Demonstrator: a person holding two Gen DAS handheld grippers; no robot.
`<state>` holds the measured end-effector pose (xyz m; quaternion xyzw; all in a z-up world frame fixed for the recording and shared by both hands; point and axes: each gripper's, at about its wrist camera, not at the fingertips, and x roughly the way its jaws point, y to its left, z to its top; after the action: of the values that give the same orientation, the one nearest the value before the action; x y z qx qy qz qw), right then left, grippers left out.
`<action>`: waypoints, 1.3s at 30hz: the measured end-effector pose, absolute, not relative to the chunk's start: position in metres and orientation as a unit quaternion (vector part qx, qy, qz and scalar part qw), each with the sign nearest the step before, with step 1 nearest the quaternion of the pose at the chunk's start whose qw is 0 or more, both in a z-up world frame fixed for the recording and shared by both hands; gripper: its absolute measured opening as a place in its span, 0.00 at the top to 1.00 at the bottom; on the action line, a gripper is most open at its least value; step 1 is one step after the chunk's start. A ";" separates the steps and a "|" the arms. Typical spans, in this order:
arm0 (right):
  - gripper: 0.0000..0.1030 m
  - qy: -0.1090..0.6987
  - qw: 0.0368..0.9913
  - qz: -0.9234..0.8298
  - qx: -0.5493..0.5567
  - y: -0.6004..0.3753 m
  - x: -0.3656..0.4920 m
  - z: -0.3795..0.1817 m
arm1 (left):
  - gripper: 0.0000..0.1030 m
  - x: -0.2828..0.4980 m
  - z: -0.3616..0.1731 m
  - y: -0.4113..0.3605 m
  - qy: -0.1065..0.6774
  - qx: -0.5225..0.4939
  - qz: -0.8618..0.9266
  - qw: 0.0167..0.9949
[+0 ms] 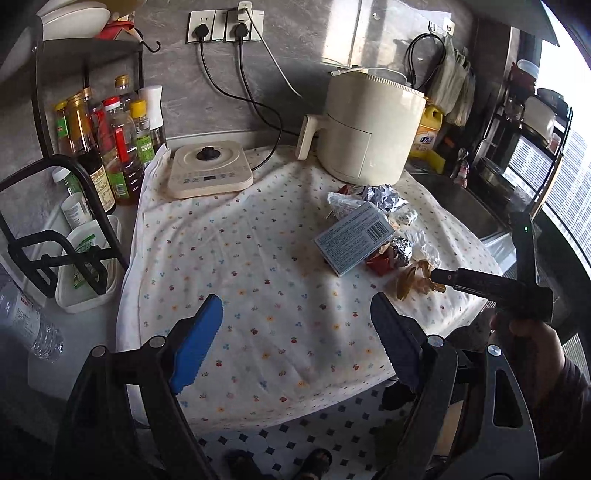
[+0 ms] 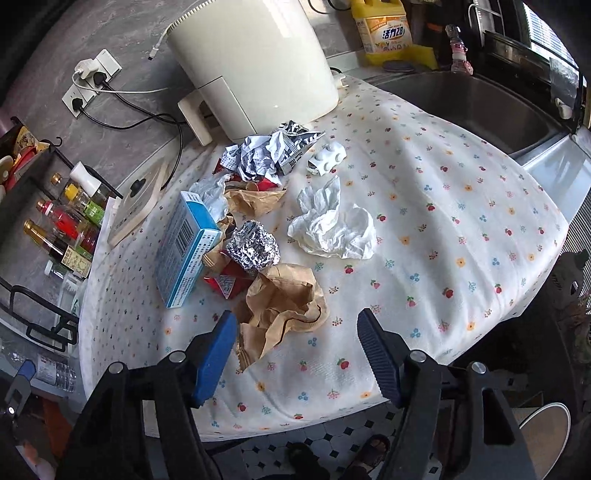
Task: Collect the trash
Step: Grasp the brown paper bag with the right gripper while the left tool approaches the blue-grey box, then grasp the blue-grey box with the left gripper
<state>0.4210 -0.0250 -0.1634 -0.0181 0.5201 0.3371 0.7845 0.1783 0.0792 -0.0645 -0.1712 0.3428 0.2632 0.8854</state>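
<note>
Approach step: right gripper (image 2: 297,354), jaws spread and empty, straddles crumpled brown paper bag (image 2: 284,310) at twelve o'clock; next, descend and pinch.

Counter (image 1: 88,332) under a flower-print cloth (image 1: 258,280). Cream air fryer (image 1: 369,129) at the back, flat cream cooker (image 1: 210,171) beside it. Sauce bottles (image 1: 107,147) in a black rack. Yellow detergent bottle (image 2: 384,29) near the steel sink (image 2: 461,107). Wall sockets (image 1: 225,26) with black plugs.
</note>
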 end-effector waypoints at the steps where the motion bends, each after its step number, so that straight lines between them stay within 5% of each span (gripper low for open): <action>1: 0.44 0.524 0.782 0.335 -0.018 -0.023 0.423 -0.167 | 0.20 0.182 -0.066 0.081 0.348 -0.170 0.260 0.885; 3: 0.77 0.541 0.773 0.330 -0.022 -0.019 0.428 -0.177 | 0.20 0.193 -0.070 0.086 0.356 -0.166 0.250 0.885; 5: 0.82 0.548 0.769 0.328 -0.014 -0.022 0.432 -0.183 | 0.19 0.208 -0.075 0.092 0.365 -0.163 0.238 0.885; 10: 0.85 0.541 0.781 0.311 -0.002 -0.029 0.433 -0.175 | 0.11 0.255 -0.084 0.104 0.376 -0.140 0.188 0.897; 32: 0.85 0.511 0.848 0.121 0.069 -0.091 0.407 -0.134 | 0.09 0.384 -0.163 0.127 0.442 0.000 -0.019 0.897; 34: 0.85 0.510 0.850 0.107 0.075 -0.098 0.402 -0.133 | 0.18 0.387 -0.168 0.127 0.445 0.011 -0.020 0.895; 35: 0.85 0.509 0.852 0.101 0.075 -0.102 0.400 -0.133 | 0.31 0.388 -0.169 0.126 0.449 0.014 -0.023 0.893; 39: 0.85 0.504 0.856 0.087 0.078 -0.109 0.400 -0.130 | 0.32 0.383 -0.161 0.127 0.433 0.008 -0.024 0.901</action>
<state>0.3995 -0.1090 -0.1302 0.0784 0.5039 0.0871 0.8558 0.3826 0.1271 -0.1611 0.0080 0.4325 -0.0245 0.9012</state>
